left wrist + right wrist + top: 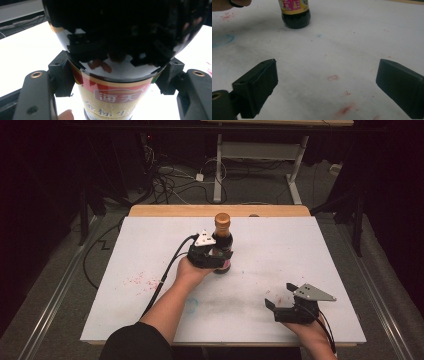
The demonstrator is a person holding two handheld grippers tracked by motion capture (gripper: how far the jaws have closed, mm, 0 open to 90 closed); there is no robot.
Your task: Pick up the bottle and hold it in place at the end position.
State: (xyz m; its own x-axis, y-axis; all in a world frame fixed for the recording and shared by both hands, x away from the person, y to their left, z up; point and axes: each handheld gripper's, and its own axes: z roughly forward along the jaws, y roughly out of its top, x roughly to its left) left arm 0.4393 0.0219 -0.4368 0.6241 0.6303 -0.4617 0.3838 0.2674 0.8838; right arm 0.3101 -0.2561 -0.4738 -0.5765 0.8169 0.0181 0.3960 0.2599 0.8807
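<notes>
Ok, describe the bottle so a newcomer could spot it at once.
On the white tabletop, look just behind the middle, where the left gripper has its jaws shut on the dark glass bottle. It stands upright, the tallest thing there, with a brown cap and a red-and-gold label.

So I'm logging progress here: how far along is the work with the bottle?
Done: the left gripper is clamped on the dark sauce bottle, which stands upright on the white table; the left gripper view shows both pads against its label. In hand: holding it steady. Left: the brown cap looks still on, and the right gripper waits open near the front edge, holding nothing.
</notes>
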